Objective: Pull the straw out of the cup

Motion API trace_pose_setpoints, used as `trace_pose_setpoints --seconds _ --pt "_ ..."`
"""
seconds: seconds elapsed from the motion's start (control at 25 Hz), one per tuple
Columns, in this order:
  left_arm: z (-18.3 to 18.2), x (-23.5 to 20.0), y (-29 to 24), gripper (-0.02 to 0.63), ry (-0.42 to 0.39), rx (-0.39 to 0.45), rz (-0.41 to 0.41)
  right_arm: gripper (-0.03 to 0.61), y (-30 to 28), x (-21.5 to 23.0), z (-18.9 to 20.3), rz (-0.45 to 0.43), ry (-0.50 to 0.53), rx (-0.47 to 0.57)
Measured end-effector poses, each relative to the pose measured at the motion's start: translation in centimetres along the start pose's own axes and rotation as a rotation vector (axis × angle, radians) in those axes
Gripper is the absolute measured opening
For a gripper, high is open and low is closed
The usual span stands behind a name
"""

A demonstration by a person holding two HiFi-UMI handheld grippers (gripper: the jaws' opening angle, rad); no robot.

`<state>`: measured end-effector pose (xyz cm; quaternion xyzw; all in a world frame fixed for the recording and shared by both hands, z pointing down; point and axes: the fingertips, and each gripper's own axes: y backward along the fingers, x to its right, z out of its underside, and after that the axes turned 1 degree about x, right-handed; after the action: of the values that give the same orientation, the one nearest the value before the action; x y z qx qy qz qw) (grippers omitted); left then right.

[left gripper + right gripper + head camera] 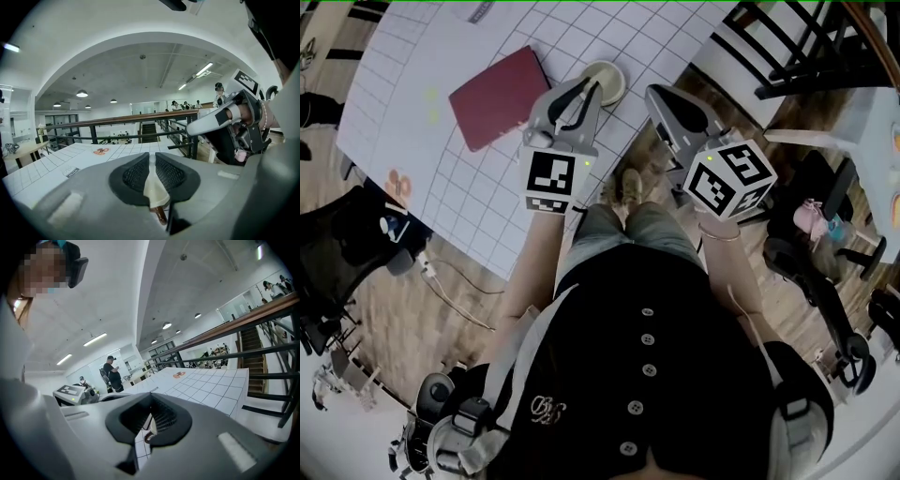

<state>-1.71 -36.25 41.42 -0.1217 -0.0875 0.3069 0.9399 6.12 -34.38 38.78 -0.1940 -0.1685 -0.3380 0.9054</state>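
straw: not cleanly resolved; brown stub (161, 215) poking out under the pinched cream wall, low centre of left gripper view, may be it, cannot confirm.
cup (607, 77): cream, upper centre of head view, near the table (441, 56) edge, just right of the red notebook (499, 97).
left gripper (151, 158): clamped on the cup's cream wall, pads pressing from both sides.
right gripper (151, 397): jaws narrowly apart, table grid visible through the gap; pale bit (150, 423) with a dark-red curl low in the gap, probably the cup beyond, not visibly pinched.
step: cup secured, straw grab pending by the look of it.
how-to: hold left clamp firm without crushing; bring right tips onto the straw end, pinch close to the rim, pull straight along the straw's axis; avoid tilting the cup.
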Motion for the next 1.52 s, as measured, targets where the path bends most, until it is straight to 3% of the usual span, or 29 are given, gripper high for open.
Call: trace_pose_setpoints --seconds 0.88,1.28,1.52 --pt "-13.3 -0.2 8.7 0.040 0.142 0.353 0.038 0.000 3.0 -5.1 -7.5 -0.070 0.127 0.164" --pt "-16.3 -1.0 12.8 0.040 0.324 0.600 0.076 -0.001 5.4 -7.2 -9.4 -0.102 0.151 0.234" --pt "-16.5 -0.7 14.4 0.041 0.395 0.666 0.100 0.000 7.0 -9.1 -10.6 -0.149 0.167 0.289"
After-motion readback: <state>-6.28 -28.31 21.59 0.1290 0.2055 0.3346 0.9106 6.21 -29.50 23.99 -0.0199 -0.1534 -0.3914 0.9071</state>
